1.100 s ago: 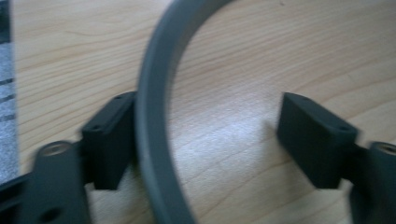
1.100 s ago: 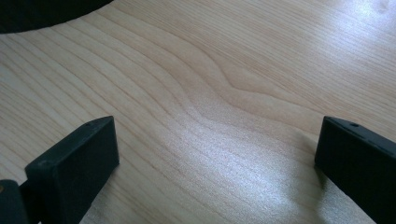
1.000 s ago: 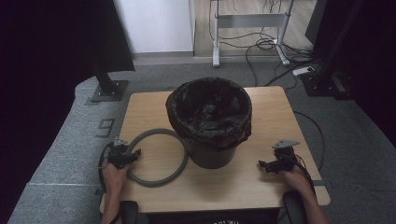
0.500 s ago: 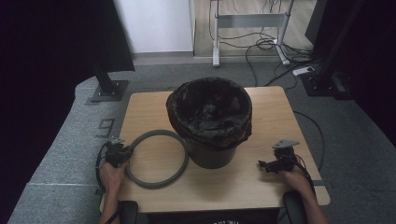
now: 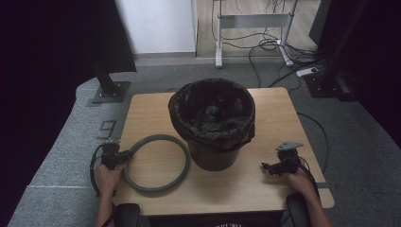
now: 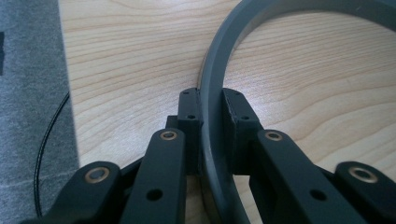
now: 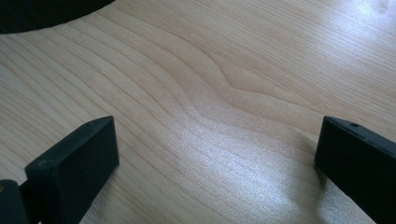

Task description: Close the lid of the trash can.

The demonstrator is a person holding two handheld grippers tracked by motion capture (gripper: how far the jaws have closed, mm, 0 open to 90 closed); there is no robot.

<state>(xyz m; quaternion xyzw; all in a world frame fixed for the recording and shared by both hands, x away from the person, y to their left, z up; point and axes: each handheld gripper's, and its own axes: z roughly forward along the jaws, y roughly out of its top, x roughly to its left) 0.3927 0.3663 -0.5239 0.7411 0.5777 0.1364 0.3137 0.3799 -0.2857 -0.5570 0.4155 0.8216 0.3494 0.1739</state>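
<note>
A: Where is the ring (image 5: 157,163) kept?
B: It is laid flat on the table (image 5: 279,106), just left of the bin (image 5: 212,123) and touching its base. The bin is lined with a black bag (image 5: 210,111).
A: Is the ring held?
B: Yes. Its left rim is pinched by the left gripper (image 5: 124,156), whose jaws are closed on it (image 6: 211,121).
A: And the right gripper (image 5: 268,167)?
B: It is kept right of the bin, near it, low over bare wood. Its jaws are spread wide, and nothing is held.
</note>
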